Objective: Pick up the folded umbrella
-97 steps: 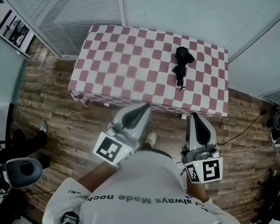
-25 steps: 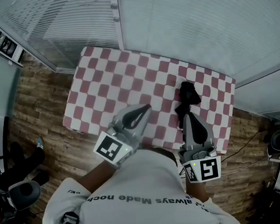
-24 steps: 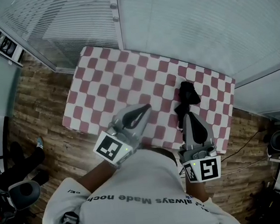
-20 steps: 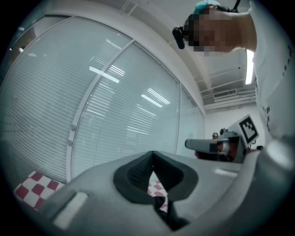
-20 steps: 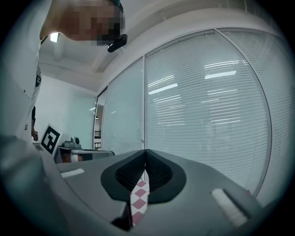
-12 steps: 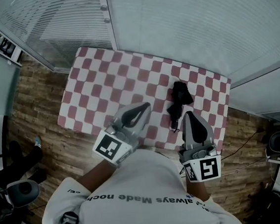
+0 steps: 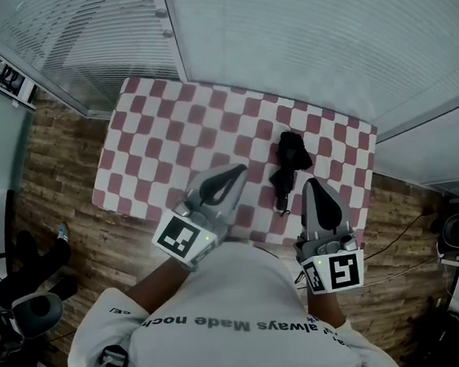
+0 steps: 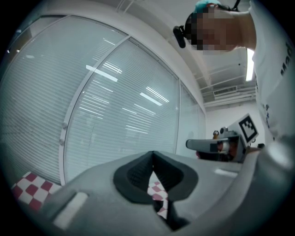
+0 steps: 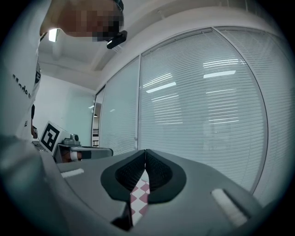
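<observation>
1. A table [image 7: 167, 136] covered in a red-and-white check cloth stands on a wooden floor [image 7: 60, 196], right up against a glass wall with shut blinds [image 7: 279, 35].
2. The folded umbrella [image 7: 285, 169], black, lies on the right-hand part of the table. Its bunched end points toward the blinds and its slim end toward the near edge.
3. The person in the white shirt [image 7: 227, 317] holds both tools out level over the near side of the table.
4. The left hand-held gripper [image 7: 235, 171] is clenched: in the left gripper view its dark pads [image 8: 138, 173] meet at the tip with nothing caught between them, only a sliver of check cloth showing below.
5. The right hand-held gripper [image 7: 314, 184] is clenched as well. Its pads [image 9: 159, 173] are pressed together at the tip and hold nothing.
6. From the head view, the right hand-held gripper sits just to the right of the umbrella's slim end and clear of it. The left one is further off, on the umbrella's other side.
</observation>
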`<state>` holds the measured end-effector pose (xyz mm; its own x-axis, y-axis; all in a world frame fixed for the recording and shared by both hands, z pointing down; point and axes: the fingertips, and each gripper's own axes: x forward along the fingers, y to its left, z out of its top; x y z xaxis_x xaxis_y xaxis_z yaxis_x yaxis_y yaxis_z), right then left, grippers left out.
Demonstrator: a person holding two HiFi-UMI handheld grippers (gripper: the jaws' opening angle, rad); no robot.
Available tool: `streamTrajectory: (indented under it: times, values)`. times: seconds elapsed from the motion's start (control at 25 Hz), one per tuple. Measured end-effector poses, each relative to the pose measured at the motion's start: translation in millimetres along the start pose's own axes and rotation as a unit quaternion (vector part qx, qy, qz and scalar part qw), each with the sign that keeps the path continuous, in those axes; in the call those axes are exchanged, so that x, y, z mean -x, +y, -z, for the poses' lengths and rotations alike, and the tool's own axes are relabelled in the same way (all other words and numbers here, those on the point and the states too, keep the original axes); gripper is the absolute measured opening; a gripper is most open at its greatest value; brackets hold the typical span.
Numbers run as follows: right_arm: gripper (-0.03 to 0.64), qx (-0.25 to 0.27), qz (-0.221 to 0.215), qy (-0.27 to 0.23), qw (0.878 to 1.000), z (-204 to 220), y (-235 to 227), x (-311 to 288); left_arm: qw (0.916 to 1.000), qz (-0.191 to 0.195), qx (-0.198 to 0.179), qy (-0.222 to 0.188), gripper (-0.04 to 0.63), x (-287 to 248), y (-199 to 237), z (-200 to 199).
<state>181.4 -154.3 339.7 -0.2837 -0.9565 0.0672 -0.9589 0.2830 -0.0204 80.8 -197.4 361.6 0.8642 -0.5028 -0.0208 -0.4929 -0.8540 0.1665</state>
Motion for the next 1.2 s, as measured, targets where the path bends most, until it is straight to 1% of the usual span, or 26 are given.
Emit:
streamTrajectory:
  times: [0.16, 0.36, 0.6, 0.72, 0.96, 1.04, 1.12, 1.2]
  values:
    - [0.016, -0.006, 0.006, 0.022, 1.000, 17.1, -10.3, -5.8, 1.0000, 0.001, -0.005, 0.002, 0.003, -6.6, 3.4, 6.0]
    - [0.052, -0.022, 0.017, 0.057, 0.998, 48.7, -24.8, -14.6, 1.0000, -0.002, 0.005, 0.000, 0.003, -11.3, 5.6, 8.6]
    - [0.091, -0.037, 0.038, 0.113, 0.992, 98.8, -43.6, -30.8, 1.0000, -0.006, 0.004, 0.000, 0.003, -13.1, 14.1, 9.4]
    - [0.115, -0.042, 0.048, 0.149, 0.987, 132.1, -55.0, -39.5, 1.0000, -0.008, 0.001, 0.002, 0.003, -14.7, 18.5, 12.3]
    - [0.161, -0.073, 0.076, 0.209, 0.972, 194.9, -77.5, -46.2, 0.9999, -0.015, 0.004, 0.003, 0.003, -15.5, 23.6, 11.8]
    - [0.178, -0.081, 0.083, 0.229, 0.966, 216.9, -83.4, -48.6, 0.9999, -0.016, 0.004, 0.004, 0.003, -15.3, 25.8, 12.9]
    - [0.217, -0.091, 0.086, 0.252, 0.960, 239.9, -90.3, -50.0, 0.9998, -0.017, 0.004, 0.005, 0.003, -15.6, 26.8, 14.2]
    - [0.237, -0.099, 0.090, 0.273, 0.953, 260.8, -98.7, -50.5, 0.9998, -0.018, 0.004, 0.004, 0.003, -15.9, 27.5, 14.3]
